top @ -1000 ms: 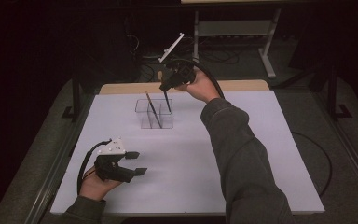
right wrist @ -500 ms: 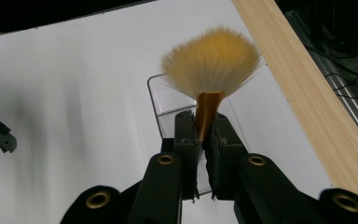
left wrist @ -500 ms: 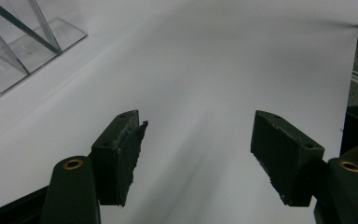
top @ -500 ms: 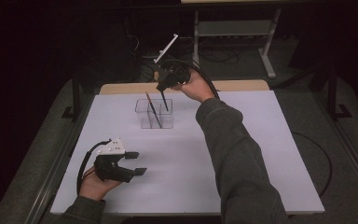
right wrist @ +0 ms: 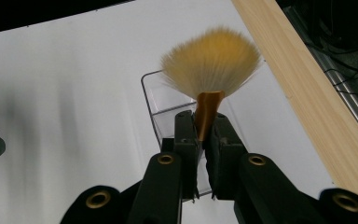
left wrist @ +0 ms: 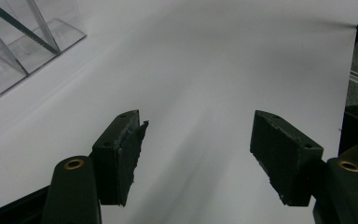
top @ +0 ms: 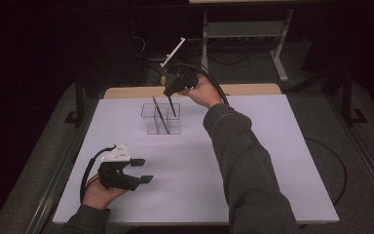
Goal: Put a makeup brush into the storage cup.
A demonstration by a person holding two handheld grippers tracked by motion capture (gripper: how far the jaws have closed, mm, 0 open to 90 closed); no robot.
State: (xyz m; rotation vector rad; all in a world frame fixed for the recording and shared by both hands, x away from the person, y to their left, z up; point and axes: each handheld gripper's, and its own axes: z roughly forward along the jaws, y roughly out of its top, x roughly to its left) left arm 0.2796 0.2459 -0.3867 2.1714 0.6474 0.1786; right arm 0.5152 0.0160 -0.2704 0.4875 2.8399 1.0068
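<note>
Brush handling is the work here, and the small change is in the right claw (top: 169, 92) near the top middle of the high view. A moment ago it hung a touch further right and lower over the clear organiser; now it has drifted slightly up and left, with the dark handle slanting down into the organiser's right-hand compartment. Its jaws are pressed together on the copper ferrule of a fan brush (right wrist: 210, 70), the pale bristles flaring just beyond the tips in the right gripper view (the handle itself is hidden behind the claw there).

Below those bristles sits the clear acrylic organiser (top: 161, 118), upper middle of the white tabletop (top: 272, 161). One thin brush (top: 158, 113) already leans across its left compartment.

At the lower left of the high view the left claw (top: 141, 170) has not budged; its jaws stand spread with nothing between them, bare tabletop under them in its own view.

To my eye the shift is too slight to say whether the fan brush is going in or coming out. Either way its handle tip looks to be inside the walls, so the grip must hold until it rests.
</note>
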